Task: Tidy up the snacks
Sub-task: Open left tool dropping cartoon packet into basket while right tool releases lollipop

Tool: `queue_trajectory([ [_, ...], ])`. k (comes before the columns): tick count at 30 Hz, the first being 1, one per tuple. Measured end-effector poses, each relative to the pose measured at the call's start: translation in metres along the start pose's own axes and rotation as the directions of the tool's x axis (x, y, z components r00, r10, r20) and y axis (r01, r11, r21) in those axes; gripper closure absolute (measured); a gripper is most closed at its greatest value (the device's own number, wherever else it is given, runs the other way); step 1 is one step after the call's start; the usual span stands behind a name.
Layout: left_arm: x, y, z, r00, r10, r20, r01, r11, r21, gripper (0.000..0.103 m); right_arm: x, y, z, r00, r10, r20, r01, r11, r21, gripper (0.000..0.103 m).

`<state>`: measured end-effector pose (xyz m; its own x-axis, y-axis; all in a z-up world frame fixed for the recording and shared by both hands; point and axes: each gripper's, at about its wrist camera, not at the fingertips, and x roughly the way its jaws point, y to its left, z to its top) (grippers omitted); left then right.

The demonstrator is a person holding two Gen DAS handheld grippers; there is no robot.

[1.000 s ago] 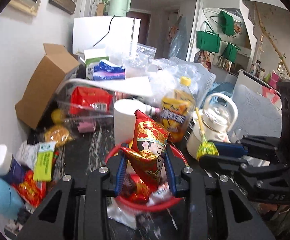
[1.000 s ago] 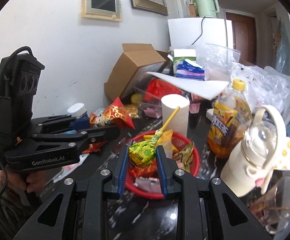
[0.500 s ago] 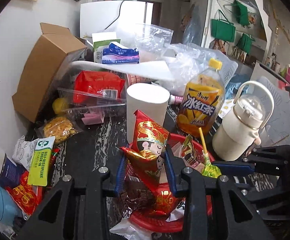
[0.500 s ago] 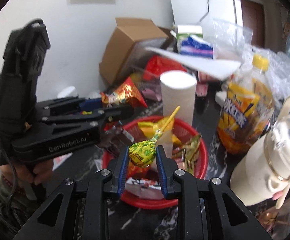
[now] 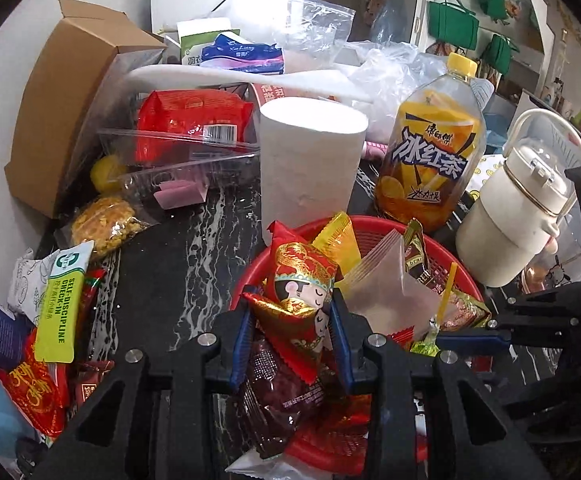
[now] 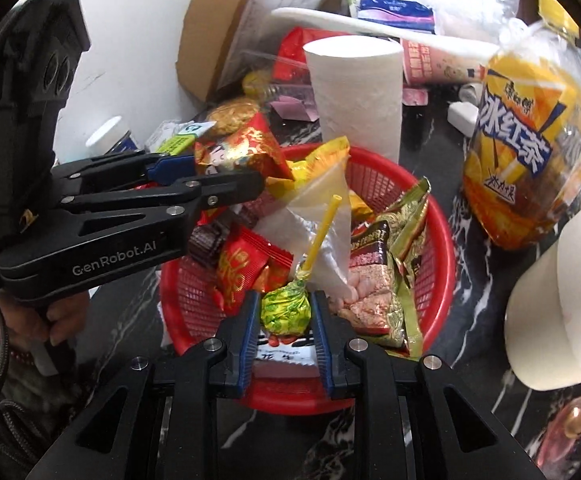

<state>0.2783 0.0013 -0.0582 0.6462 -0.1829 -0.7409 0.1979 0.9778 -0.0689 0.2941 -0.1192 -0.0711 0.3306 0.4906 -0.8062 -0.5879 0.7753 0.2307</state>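
Observation:
A red mesh basket on the dark marble counter holds several snack packets. My left gripper is shut on a red and gold snack packet with a cartoon figure, held just over the basket's near-left rim; it also shows in the right wrist view. My right gripper is shut on a green-wrapped lollipop with a yellow stick, low over the basket's near side. The lollipop's stick shows in the left wrist view.
A white paper roll stands behind the basket. An iced tea bottle and a cream jug stand to its right. Loose snacks lie at the left. A cardboard box and clear trays sit at the back.
Both grippers have moved forward and down over the red basket, each still holding its snack. The basket now fills more of both views.

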Motion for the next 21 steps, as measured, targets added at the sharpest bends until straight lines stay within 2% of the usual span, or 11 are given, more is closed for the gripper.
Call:
queue_trajectory([
  [7, 0.002, 0.000, -0.001, 0.999, -0.032, 0.016, 0.032, 0.999, 0.013, 0.069, -0.004, 0.004, 0.002, 0.999, -0.033, -0.012, 0.033, 0.999, -0.003, 0.077],
  [12, 0.003, -0.007, -0.003, 0.999, -0.019, 0.037, 0.017, 0.999, 0.051, 0.069, -0.006, 0.005, 0.002, 0.999, -0.039, -0.020, 0.039, 0.999, 0.003, 0.077],
  [16, 0.006, -0.009, 0.000, 1.000, 0.006, 0.028, -0.007, 1.000, 0.023, 0.069, -0.010, 0.005, 0.002, 0.999, -0.053, -0.015, 0.053, 0.999, 0.004, 0.077],
  [21, 0.010, -0.012, 0.001, 1.000, 0.004, -0.010, -0.003, 1.000, 0.027, 0.053, -0.015, 0.003, 0.002, 0.997, -0.079, -0.010, 0.079, 0.997, 0.012, 0.074],
])
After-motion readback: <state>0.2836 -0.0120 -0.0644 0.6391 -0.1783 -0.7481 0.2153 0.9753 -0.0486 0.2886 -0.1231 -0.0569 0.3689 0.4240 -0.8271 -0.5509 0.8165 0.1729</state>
